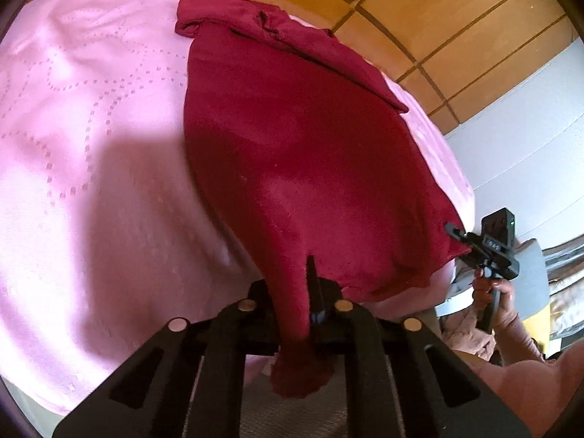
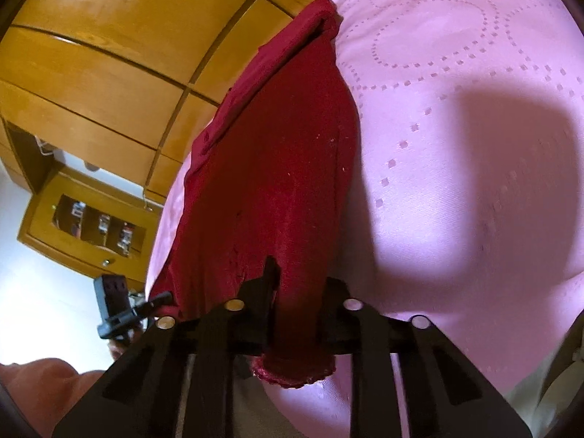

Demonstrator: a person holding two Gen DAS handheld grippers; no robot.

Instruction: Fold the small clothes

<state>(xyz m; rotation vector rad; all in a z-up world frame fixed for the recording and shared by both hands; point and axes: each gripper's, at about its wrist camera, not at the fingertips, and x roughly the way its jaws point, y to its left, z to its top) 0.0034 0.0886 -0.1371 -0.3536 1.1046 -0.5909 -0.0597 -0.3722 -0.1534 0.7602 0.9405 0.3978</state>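
Note:
A dark red garment (image 1: 299, 138) lies stretched over the pink bedspread (image 1: 91, 146), its far end bunched near the bed's edge. My left gripper (image 1: 297, 292) is shut on one near corner of it, with cloth bunched between the fingers. My right gripper (image 2: 292, 292) is shut on the other near corner of the red garment (image 2: 277, 168). The right gripper also shows in the left wrist view (image 1: 454, 230), pinching the garment's right corner. The left gripper shows in the right wrist view (image 2: 164, 297) at the cloth's left corner.
The pink bedspread (image 2: 456, 146) covers the bed. A wooden wardrobe (image 1: 419, 11) stands beyond the bed, and a wooden nightstand (image 2: 87, 226) stands beside it. A white wall (image 1: 529, 127) is at the right. The person's hand and sleeve (image 1: 500, 303) hold the right gripper.

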